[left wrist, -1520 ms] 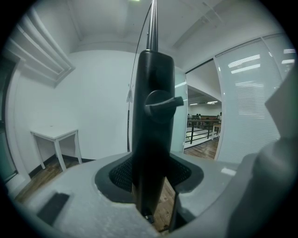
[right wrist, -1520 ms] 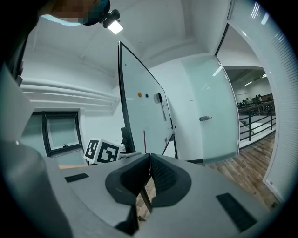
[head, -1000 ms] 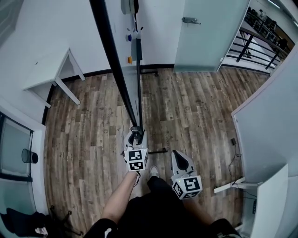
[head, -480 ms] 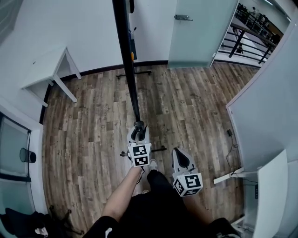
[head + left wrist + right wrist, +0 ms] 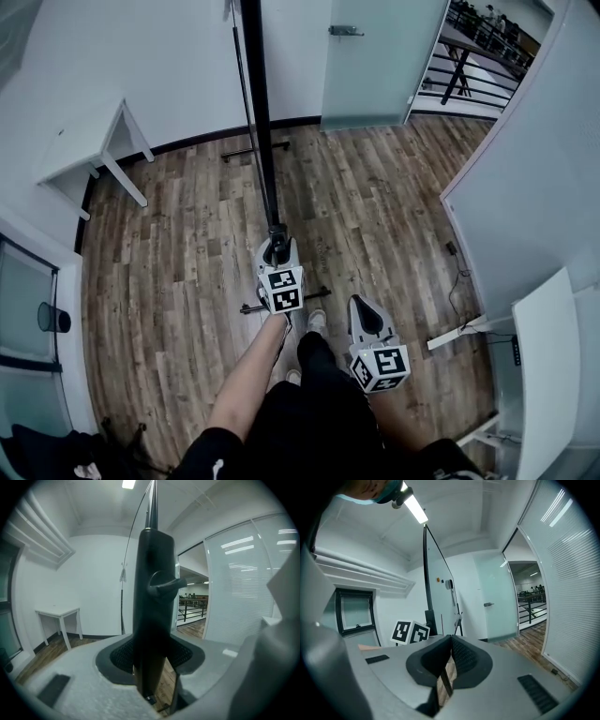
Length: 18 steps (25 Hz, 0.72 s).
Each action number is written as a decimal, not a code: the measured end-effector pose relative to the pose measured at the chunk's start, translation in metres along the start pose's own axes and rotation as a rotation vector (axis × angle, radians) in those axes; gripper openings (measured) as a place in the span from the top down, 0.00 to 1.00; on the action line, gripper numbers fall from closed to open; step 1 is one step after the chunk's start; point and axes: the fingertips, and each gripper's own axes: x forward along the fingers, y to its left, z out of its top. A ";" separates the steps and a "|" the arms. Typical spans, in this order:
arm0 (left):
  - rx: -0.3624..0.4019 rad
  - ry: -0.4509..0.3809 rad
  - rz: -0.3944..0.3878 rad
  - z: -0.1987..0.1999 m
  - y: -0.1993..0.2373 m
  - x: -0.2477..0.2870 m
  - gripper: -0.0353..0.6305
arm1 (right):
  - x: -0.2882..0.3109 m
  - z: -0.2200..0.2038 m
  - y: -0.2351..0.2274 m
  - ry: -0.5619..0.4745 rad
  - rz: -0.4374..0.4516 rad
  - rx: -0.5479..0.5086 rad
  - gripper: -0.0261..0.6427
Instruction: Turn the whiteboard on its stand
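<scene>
Here, the whiteboard (image 5: pixel 262 112) shows edge-on, a thin black-framed upright line.

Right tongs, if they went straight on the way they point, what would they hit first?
Probably the whiteboard: the right tongs aim at its face at a shallow angle. Depth is unclear, so they might pass it.
</scene>
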 end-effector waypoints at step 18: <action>-0.003 -0.022 0.002 -0.017 -0.029 -0.054 0.67 | -0.077 -0.017 0.015 0.025 0.036 0.007 0.94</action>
